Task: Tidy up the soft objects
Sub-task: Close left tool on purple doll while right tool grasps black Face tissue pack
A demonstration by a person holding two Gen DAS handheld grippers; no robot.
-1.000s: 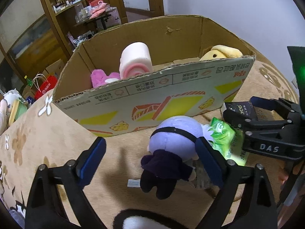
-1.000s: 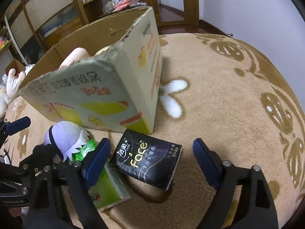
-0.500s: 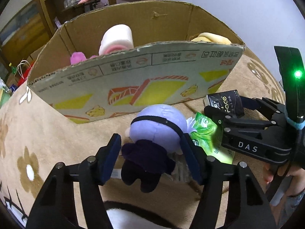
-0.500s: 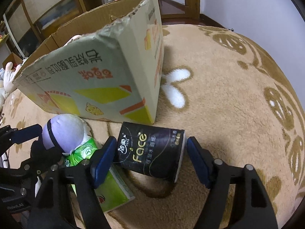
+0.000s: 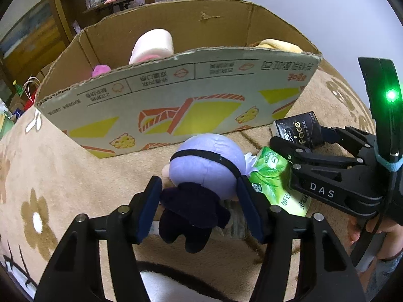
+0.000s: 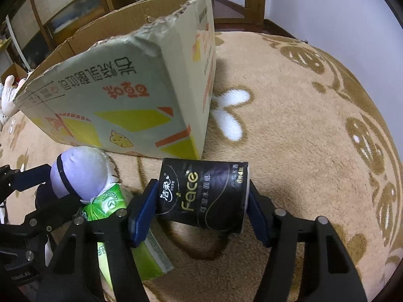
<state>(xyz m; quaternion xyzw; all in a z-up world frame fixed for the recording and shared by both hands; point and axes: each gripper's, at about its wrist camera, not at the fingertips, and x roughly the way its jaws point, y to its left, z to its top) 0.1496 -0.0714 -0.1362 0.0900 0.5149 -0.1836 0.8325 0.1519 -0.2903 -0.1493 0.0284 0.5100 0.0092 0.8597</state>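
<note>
My left gripper [image 5: 200,206] is shut on a plush doll [image 5: 201,178] with a lilac head and dark body, on the rug in front of a cardboard box [image 5: 176,105]. My right gripper [image 6: 201,209] is shut on a black "Face" tissue pack [image 6: 201,196], tilted up off the rug by the box corner [image 6: 176,115]. The doll [image 6: 80,173] also shows at left in the right wrist view. A green tissue pack [image 5: 274,183] lies between them, also seen in the right wrist view [image 6: 113,226]. The box holds a pink-white roll [image 5: 153,45], a pink plush [image 5: 100,70] and a yellow plush [image 5: 277,45].
A tan rug [image 6: 302,125] with flower patterns covers the floor. Wooden shelves [image 5: 83,2] and a doorway stand behind the box. A white wall [image 6: 340,12] is on the right. A white plush [image 6: 8,93] lies far left.
Both grippers moved forward and closed: the left onto the doll, the right onto the black tissue pack, which tilted up from lying flat.
</note>
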